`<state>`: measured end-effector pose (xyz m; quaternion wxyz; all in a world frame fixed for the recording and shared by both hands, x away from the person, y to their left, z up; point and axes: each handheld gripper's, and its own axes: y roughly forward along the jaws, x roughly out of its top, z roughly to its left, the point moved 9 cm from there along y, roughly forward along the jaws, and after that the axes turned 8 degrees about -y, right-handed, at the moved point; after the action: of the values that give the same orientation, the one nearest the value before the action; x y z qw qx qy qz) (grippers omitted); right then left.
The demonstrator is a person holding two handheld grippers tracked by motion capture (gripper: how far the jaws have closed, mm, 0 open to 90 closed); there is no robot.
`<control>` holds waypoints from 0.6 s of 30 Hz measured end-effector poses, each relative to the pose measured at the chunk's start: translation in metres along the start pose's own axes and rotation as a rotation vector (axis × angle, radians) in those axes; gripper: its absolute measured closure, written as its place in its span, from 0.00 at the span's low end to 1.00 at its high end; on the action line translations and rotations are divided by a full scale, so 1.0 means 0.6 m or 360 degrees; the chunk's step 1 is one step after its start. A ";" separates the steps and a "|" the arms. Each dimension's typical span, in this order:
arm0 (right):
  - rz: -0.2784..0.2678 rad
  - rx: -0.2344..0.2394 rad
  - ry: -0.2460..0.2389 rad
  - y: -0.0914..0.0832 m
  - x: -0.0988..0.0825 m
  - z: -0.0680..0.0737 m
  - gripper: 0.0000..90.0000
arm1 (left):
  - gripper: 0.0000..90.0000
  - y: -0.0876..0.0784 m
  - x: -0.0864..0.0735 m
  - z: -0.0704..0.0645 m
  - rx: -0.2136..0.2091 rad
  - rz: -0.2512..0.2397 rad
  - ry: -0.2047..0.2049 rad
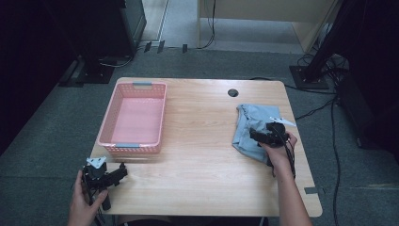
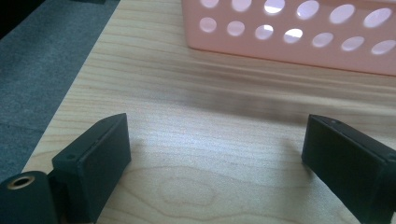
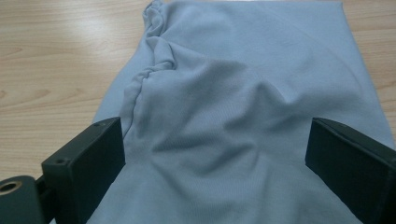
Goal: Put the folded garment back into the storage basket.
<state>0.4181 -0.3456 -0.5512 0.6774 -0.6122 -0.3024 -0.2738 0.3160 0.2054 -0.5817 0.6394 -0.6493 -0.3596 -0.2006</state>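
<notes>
A light blue-grey cloth (image 1: 250,125) lies crumpled on the right side of the wooden table (image 1: 202,155). My right gripper (image 1: 256,135) hovers over its near part with jaws wide open. In the right gripper view the cloth (image 3: 233,93) spreads between and beyond the jaws of that gripper (image 3: 215,154), folds bunched at the left. A pink plastic basket (image 1: 134,117) stands empty on the left of the table. My left gripper (image 1: 121,173) is held at the near left corner, open. In the left gripper view it (image 2: 215,149) frames bare wood, with the basket's holed wall (image 2: 299,32) ahead.
A round cable hole (image 1: 233,92) sits near the table's far edge. Dark equipment stands (image 1: 101,66) and cables (image 1: 320,103) rest on the grey carpet around the table. A light wooden cabinet (image 1: 263,19) is beyond.
</notes>
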 end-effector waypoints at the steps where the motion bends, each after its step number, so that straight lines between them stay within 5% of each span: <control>1: 0.0000 0.0000 0.0000 0.000 0.000 0.000 0.06 | 0.09 0.000 0.000 0.000 0.0001 0.0001 0.0000; 15: 0.0141 0.0067 -0.0039 0.036 -0.010 0.031 0.00 | 0.09 0.000 0.000 0.000 0.0001 0.0001 0.0001; 18: 0.0164 0.0025 -0.0060 0.044 -0.008 0.033 0.00 | 0.09 0.000 0.000 0.000 0.0001 0.0002 0.0001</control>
<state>0.4330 -0.3230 -0.5706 0.6896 -0.6265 -0.2854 -0.2246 0.3159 0.2055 -0.5816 0.6399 -0.6492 -0.3590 -0.2004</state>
